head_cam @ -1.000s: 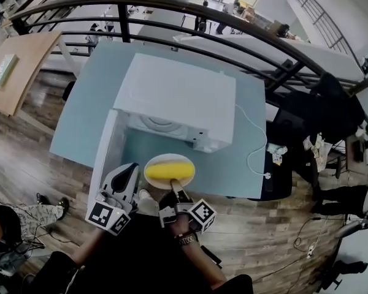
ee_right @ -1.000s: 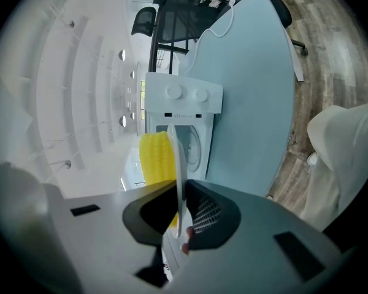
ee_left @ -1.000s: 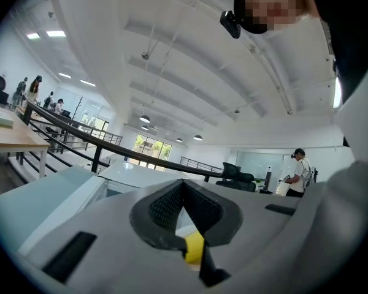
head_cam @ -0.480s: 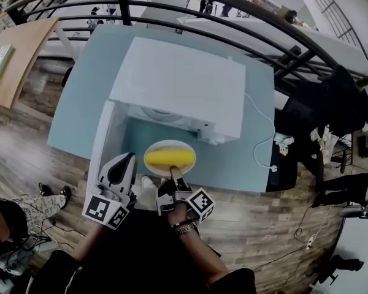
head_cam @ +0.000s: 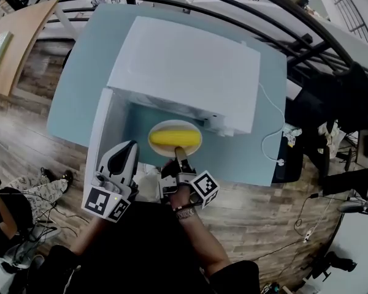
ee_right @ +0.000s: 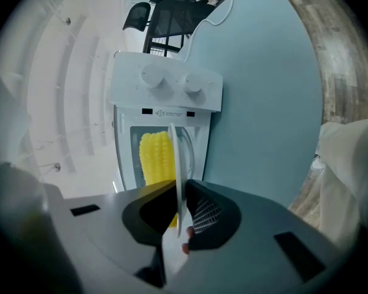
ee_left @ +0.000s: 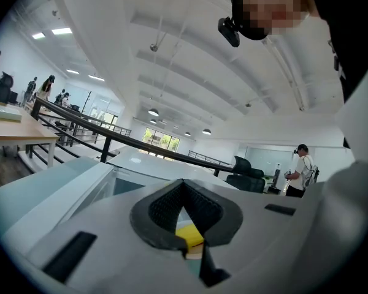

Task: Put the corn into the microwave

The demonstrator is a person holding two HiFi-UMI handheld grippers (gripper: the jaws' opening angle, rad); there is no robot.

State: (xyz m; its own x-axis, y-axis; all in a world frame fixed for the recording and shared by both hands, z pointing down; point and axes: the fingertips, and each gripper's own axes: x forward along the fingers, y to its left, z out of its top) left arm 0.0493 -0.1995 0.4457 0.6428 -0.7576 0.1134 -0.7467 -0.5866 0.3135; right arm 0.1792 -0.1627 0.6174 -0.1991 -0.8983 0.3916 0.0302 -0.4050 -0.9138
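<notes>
A yellow corn cob [head_cam: 170,139] lies on a white plate [head_cam: 195,141] just in front of the white microwave [head_cam: 187,66], whose door [head_cam: 102,130] stands open to the left. My right gripper [head_cam: 179,153] is shut on the plate's near rim. In the right gripper view the plate [ee_right: 178,164] shows edge-on between the jaws of the right gripper [ee_right: 180,192], with the corn [ee_right: 153,158] beside it and the microwave's opening behind. My left gripper [head_cam: 130,147] hovers by the door, shut and holding nothing. In the left gripper view a bit of corn [ee_left: 189,234] shows behind the left gripper [ee_left: 183,185].
The microwave stands on a teal table [head_cam: 251,149]; its white power cable [head_cam: 271,133] trails off the right edge. A black railing [head_cam: 172,2] runs behind the table, a wooden desk [head_cam: 18,48] sits far left, and dark chairs [head_cam: 349,97] are at the right.
Both grippers have moved forward and lower toward the microwave. The plate with the corn now sits closer to the open front.
</notes>
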